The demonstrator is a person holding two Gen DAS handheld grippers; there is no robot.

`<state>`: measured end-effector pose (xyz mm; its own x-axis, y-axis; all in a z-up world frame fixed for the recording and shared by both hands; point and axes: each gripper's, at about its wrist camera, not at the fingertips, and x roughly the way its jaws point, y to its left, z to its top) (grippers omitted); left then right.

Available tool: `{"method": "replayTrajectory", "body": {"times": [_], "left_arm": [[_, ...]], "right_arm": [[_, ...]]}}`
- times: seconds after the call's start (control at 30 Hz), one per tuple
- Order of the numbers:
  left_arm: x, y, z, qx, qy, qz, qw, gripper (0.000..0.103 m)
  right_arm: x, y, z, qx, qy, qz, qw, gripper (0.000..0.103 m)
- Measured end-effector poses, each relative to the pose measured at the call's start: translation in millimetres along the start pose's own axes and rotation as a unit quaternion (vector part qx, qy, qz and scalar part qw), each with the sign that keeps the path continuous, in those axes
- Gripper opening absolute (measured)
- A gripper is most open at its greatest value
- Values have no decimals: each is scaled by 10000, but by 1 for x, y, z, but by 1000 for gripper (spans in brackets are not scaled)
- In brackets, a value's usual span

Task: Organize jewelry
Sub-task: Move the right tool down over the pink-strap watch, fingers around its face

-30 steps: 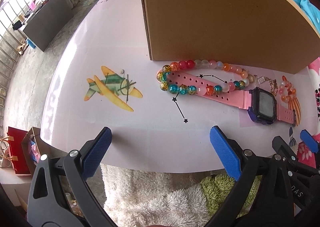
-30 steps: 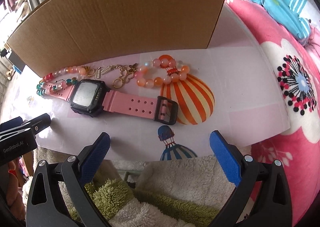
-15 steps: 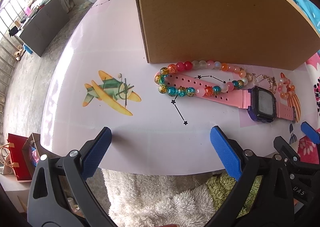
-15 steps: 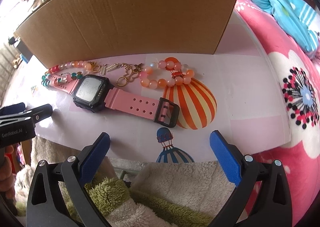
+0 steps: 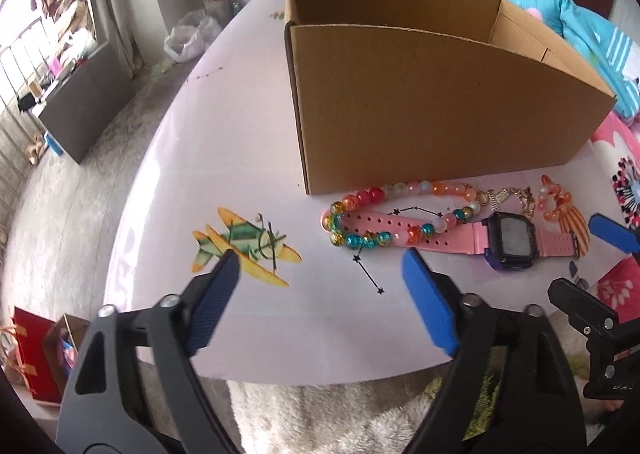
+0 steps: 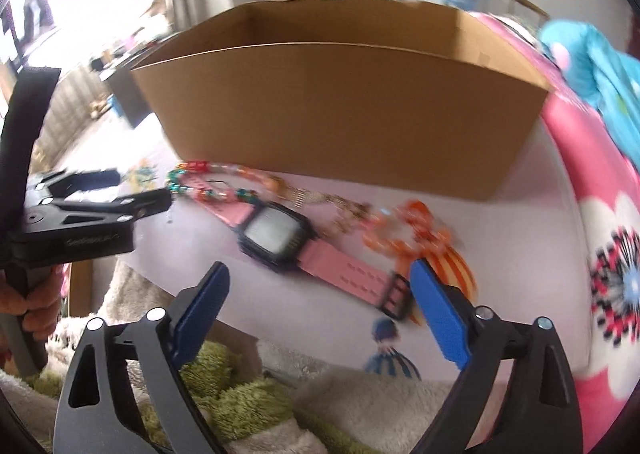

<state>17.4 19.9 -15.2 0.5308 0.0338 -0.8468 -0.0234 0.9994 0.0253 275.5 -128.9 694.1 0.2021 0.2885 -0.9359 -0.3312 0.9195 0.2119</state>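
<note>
A pink-strapped watch [image 5: 508, 240] [image 6: 280, 234] lies on the white table in front of an open cardboard box [image 5: 432, 109] [image 6: 340, 109]. A multicoloured bead bracelet [image 5: 400, 209] [image 6: 208, 181] loops around its strap end. A gold chain [image 5: 516, 195] [image 6: 340, 205] and an orange bead bracelet [image 5: 554, 201] [image 6: 404, 230] lie to its right. My left gripper [image 5: 320, 294] is open and empty, just short of the bead bracelet. My right gripper [image 6: 320, 302] is open and empty over the watch strap's buckle end.
The table [image 5: 224, 157] bears an airplane sticker [image 5: 246, 250] and a striped balloon sticker [image 6: 452, 258]. A fluffy white and green rug [image 6: 240, 406] lies below the front edge. A pink floral blanket [image 6: 616, 254] is at the right. A red bag [image 5: 28, 354] stands on the floor.
Both grippers have risen and moved forward toward the jewelry, so the box's open top now shows. The right wrist view is blurred from motion. The jewelry has not moved.
</note>
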Motion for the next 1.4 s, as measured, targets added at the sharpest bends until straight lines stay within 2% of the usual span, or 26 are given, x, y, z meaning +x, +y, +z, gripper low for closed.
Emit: {"method": "replayTrajectory", "body": {"times": [0.1, 0.23, 0.47, 0.53, 0.77, 0.93, 1.17, 1.4], "left_arm": [[6, -2, 3, 146, 53, -99, 9998, 61], [12, -2, 8, 386, 98, -267, 9988, 60], [19, -3, 13, 608, 185, -222, 9977, 60], [19, -3, 12, 633, 161, -187, 9977, 60], [25, -3, 18, 595, 147, -186, 9979, 61], [22, 0, 16, 500, 180, -232, 9983, 61], [21, 8, 20, 367, 66, -305, 9988, 62], [22, 9, 25, 280, -84, -193, 9994, 64]], "right_arm": [[6, 13, 4, -307, -1, 83, 9995, 78], [12, 23, 14, -718, 8, 178, 9973, 70], [25, 36, 20, -1267, 227, 58, 9917, 58], [26, 37, 19, -1335, 304, 140, 9905, 50], [21, 46, 13, -1631, 316, 157, 9860, 50], [12, 55, 0, -2068, 311, 134, 9778, 50], [1, 50, -7, -2292, 331, 263, 9725, 49], [-5, 53, -16, -2647, 318, 397, 9630, 43]]}}
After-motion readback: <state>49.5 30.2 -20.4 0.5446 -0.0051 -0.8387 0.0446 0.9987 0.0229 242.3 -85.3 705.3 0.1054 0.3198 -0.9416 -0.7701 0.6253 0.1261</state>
